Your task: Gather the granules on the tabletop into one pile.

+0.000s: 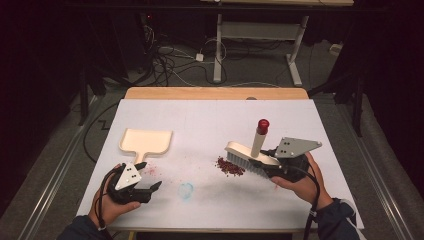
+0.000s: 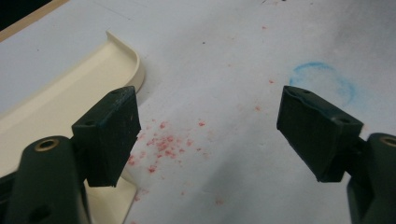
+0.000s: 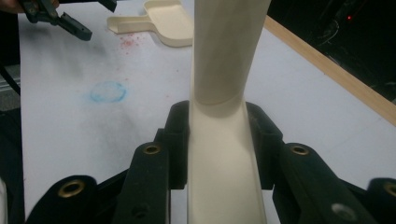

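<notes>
Cream dustpan (image 1: 146,141) empty on tabletop (image 1: 210,120); left tool (image 1: 144,186) spread; right tool (image 1: 267,165) pinching brush (image 1: 250,155) beside red crumbs (image 1: 230,166).

The middle of the surface (image 1: 215,120) is lying open between the dustpan (image 1: 146,141) and the brush (image 1: 250,156). Red crumbs (image 1: 230,167) are sitting just left of the brush, and its upright handle is standing in the way on the right.
</notes>
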`<state>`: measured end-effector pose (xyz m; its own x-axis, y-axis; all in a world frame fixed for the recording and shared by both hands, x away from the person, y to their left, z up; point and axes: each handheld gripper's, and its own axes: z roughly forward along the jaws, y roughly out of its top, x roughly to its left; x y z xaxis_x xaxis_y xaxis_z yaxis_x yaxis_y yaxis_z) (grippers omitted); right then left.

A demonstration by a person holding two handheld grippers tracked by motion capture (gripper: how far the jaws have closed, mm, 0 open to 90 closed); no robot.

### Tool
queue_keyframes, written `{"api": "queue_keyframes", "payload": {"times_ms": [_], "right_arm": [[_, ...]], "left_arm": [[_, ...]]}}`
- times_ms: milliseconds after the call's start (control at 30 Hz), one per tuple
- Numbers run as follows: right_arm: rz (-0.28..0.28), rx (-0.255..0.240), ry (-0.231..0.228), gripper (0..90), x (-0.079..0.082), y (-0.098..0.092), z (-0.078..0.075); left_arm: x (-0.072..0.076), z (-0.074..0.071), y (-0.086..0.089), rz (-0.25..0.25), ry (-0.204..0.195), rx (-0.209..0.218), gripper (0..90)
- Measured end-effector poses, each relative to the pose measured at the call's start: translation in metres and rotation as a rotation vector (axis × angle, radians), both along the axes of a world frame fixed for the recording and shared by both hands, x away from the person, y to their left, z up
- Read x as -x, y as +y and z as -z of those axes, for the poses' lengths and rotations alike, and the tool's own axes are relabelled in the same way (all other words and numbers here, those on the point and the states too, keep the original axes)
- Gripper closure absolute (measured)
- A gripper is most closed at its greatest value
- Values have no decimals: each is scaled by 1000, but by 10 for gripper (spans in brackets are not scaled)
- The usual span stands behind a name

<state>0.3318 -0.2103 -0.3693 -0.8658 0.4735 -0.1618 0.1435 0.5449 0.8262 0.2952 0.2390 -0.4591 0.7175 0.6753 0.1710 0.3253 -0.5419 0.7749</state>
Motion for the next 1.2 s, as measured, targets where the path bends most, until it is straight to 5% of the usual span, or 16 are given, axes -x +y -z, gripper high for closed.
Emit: {"api": "queue_keyframes", "payload": {"times_ms": [467, 867, 1200], "right_arm": [[105, 71, 38, 673, 31, -47, 10], [72, 144, 116, 673, 41, -78, 17], [26, 175, 200, 671, 25, -94, 20]], "left_arm": [[0, 0, -1, -2, 0, -8, 204], [0, 1, -3, 1, 7, -16, 204], [-1, 2, -3, 3, 15, -13, 204]]}}
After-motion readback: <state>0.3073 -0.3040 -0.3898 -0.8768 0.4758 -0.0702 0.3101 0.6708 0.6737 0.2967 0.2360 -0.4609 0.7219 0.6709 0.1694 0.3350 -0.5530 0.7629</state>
